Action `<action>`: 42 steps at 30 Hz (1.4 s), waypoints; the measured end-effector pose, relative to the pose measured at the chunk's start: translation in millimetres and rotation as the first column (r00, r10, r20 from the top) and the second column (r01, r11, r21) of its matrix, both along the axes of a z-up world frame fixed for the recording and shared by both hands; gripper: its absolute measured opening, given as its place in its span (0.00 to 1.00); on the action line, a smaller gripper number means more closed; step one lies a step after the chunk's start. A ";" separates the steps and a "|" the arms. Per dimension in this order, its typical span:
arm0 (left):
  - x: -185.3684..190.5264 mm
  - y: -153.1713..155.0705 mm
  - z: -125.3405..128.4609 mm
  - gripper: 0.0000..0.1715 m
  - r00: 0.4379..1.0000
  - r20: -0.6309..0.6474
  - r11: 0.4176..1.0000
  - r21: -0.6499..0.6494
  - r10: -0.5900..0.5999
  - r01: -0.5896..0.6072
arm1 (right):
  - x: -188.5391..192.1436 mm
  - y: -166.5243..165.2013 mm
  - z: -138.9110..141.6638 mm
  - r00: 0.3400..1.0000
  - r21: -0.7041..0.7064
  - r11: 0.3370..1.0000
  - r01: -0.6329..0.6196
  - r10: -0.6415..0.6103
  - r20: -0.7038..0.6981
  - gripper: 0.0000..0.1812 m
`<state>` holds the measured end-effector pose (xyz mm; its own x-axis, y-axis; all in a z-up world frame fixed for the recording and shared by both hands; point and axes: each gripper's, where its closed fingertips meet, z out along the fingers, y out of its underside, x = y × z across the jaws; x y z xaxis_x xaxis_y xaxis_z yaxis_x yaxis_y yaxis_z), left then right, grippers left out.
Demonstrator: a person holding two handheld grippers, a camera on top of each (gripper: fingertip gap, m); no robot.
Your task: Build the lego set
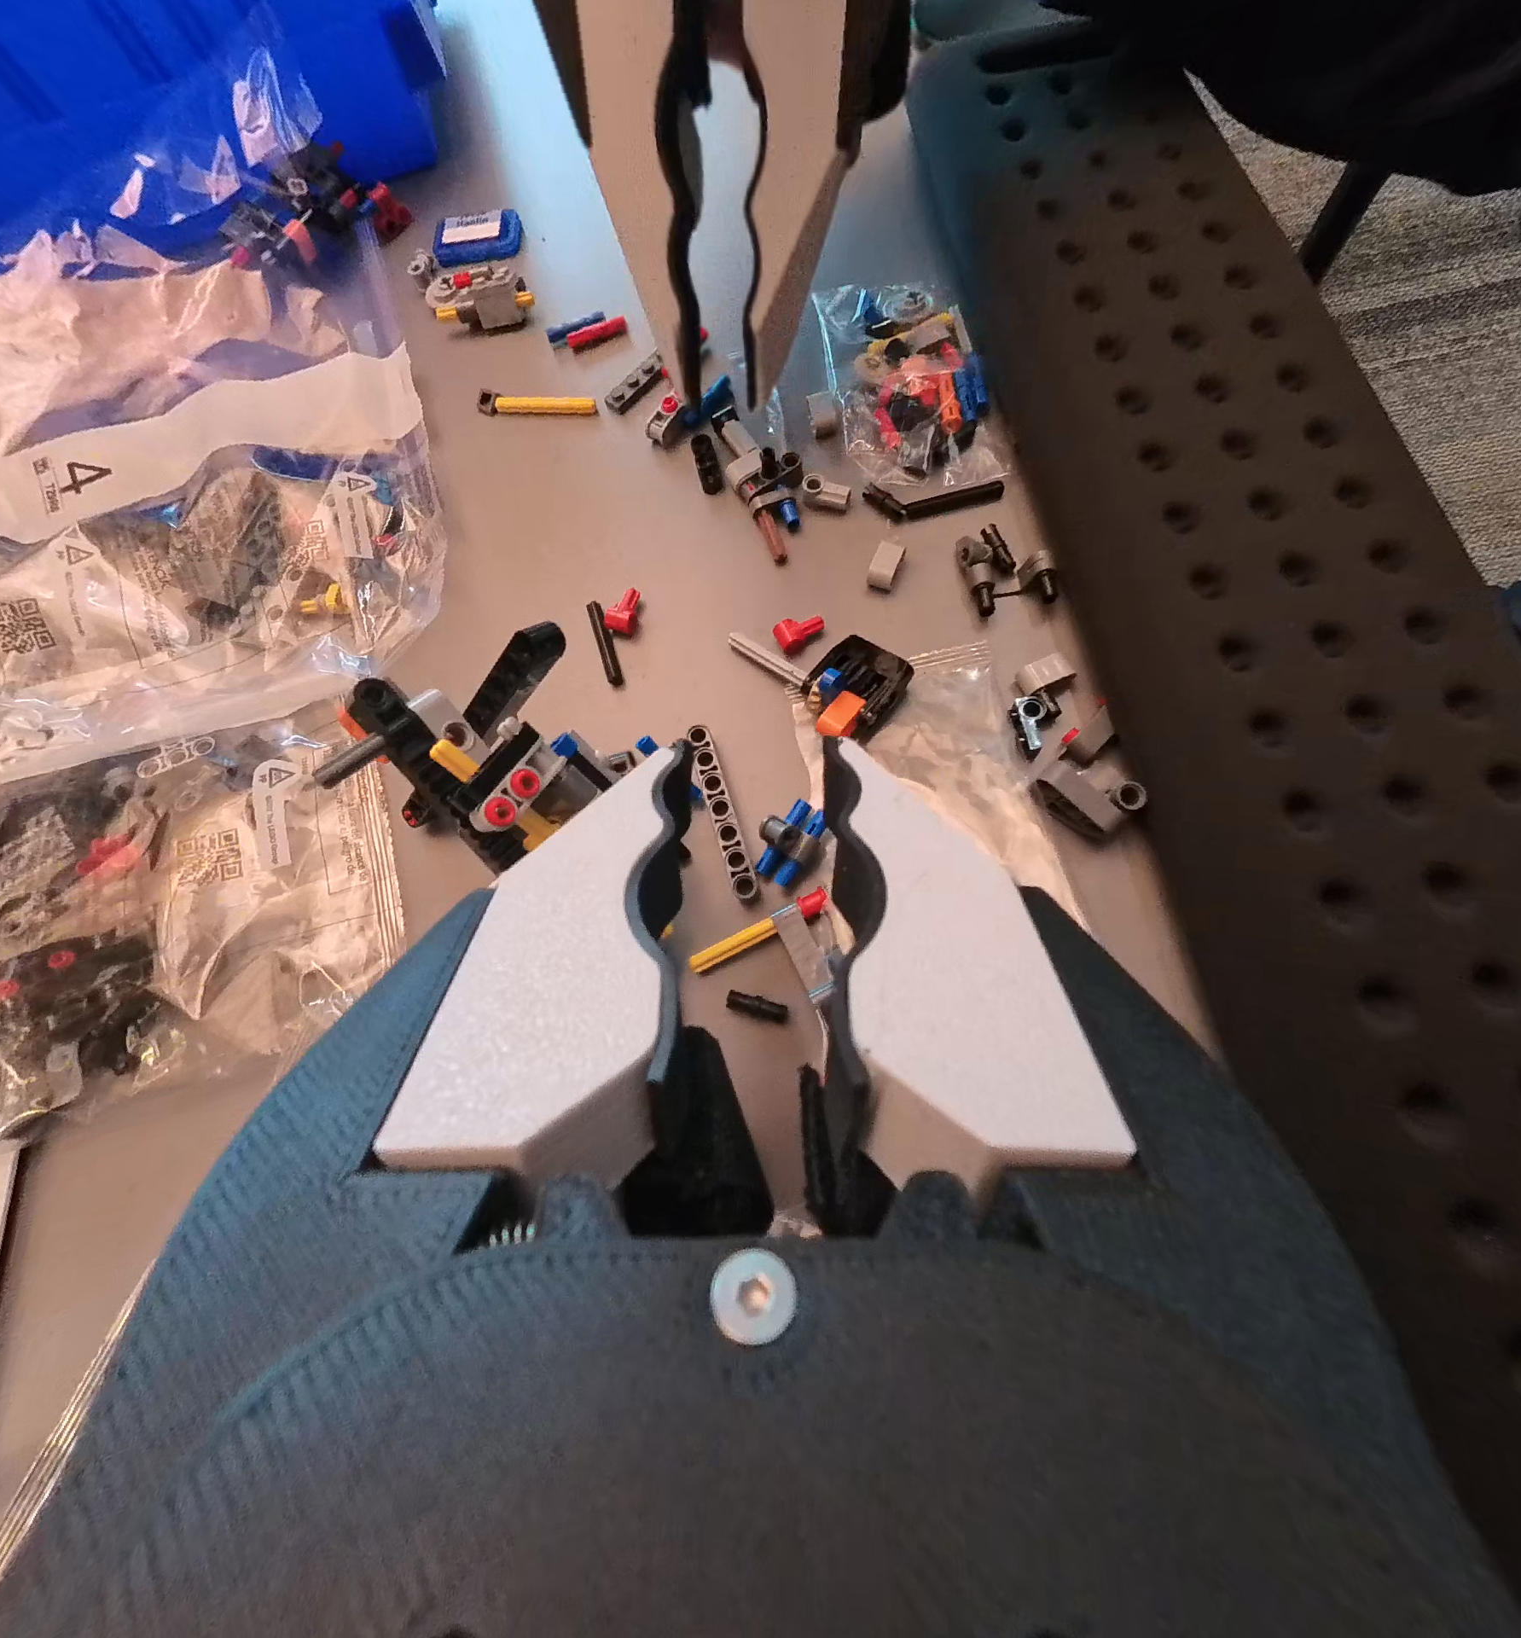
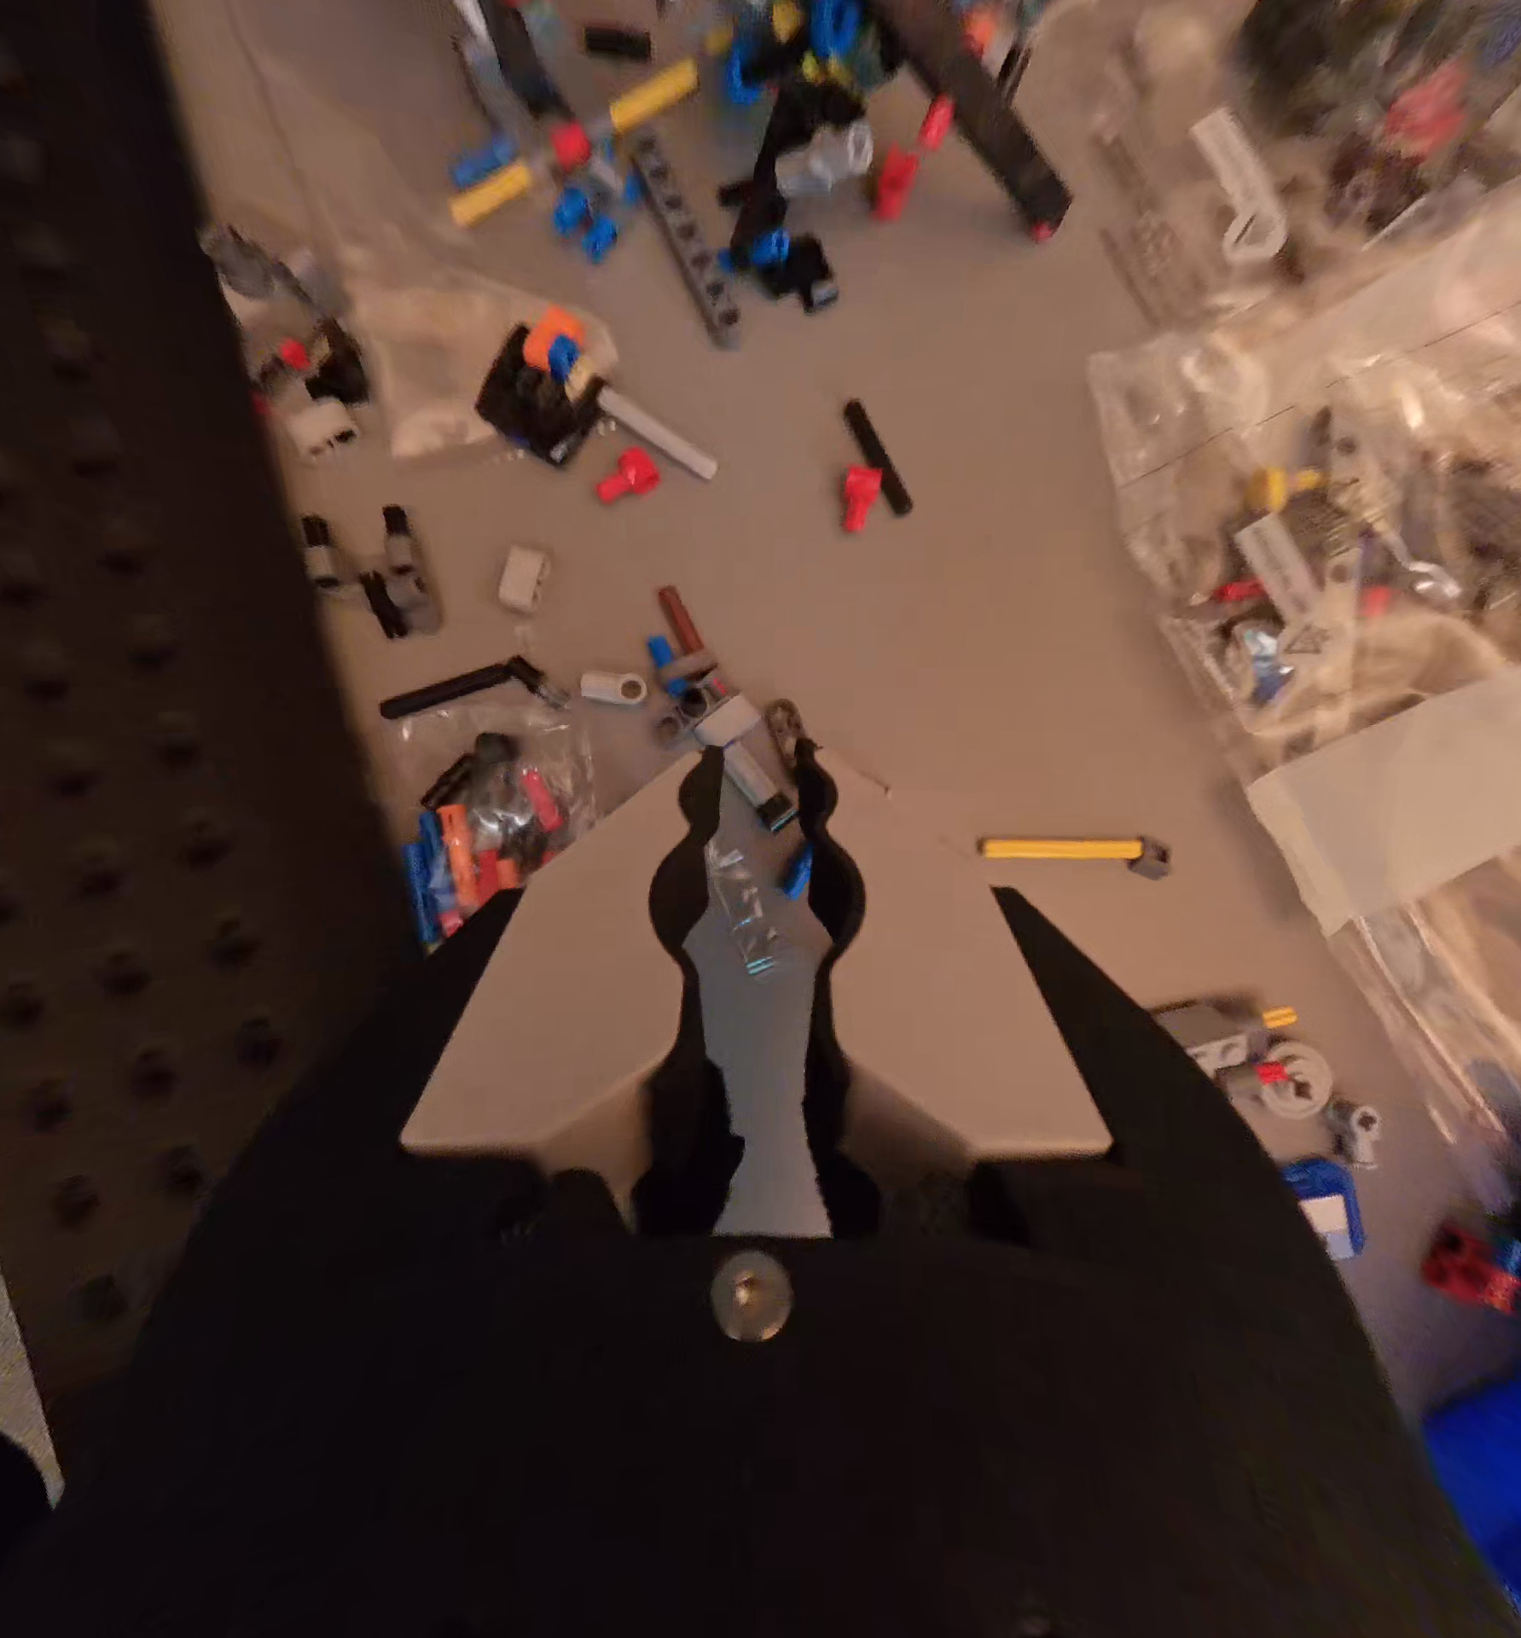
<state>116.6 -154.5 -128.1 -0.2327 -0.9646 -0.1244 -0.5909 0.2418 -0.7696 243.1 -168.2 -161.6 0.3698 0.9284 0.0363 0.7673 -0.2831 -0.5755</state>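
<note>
Loose lego pieces (image 1: 743, 496) lie scattered across the grey table (image 1: 526, 532). A half-built black, grey and yellow assembly (image 1: 482, 753) rests beside sealed clear part bags (image 1: 172, 496), one long grey beam (image 1: 721, 811) nearby.

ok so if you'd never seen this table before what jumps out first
The scatter of loose lego pieces across the grey table, with a half-built black, grey and yellow assembly just left of the open left gripper. Next, the right gripper coming down from the far side onto a small grey and blue sub-build. Crinkled clear parts bags pile up on the left.
</note>
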 end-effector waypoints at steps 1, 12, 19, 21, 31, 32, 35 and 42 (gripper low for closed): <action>0.1 -0.3 -0.3 0.17 1.000 -0.001 1.000 0.000 -0.001 0.001 | 2.2 -1.7 -8.1 0.999 -0.021 1.000 -0.001 0.002 0.043 0.08; 11.0 -8.1 3.7 0.18 0.999 0.034 0.999 0.027 -0.025 0.024 | -22.8 1.2 5.5 0.998 0.062 0.997 -0.051 0.049 0.028 0.02; 27.2 -13.8 23.7 0.27 0.990 0.139 0.994 0.110 -0.028 0.013 | -73.8 3.4 47.5 0.990 0.226 0.970 -0.092 0.113 -0.084 0.02; 30.7 -19.7 23.9 0.25 0.988 0.144 0.992 0.123 -0.048 0.031 | -86.8 3.3 54.1 0.988 0.253 0.962 -0.101 0.127 -0.091 0.02; 13.9 8.5 45.0 0.14 0.976 0.212 0.975 0.197 0.057 -0.100 | -73.8 16.2 63.5 0.993 0.324 0.946 -0.002 0.040 -0.111 0.02; 4.4 15.5 57.4 0.14 0.961 0.263 0.982 0.146 0.081 -0.123 | -65.2 12.2 61.2 0.988 0.288 0.958 0.003 0.042 -0.151 0.02; -1.2 18.1 75.3 0.14 0.932 0.353 0.991 0.072 0.084 -0.117 | -62.0 6.7 72.6 0.956 0.265 0.964 0.027 0.053 -0.288 0.02; 9.7 -5.6 31.3 0.14 0.986 0.163 0.993 0.117 -0.034 0.015 | -80.9 3.8 68.2 0.956 0.295 0.955 -0.033 0.116 -0.268 0.02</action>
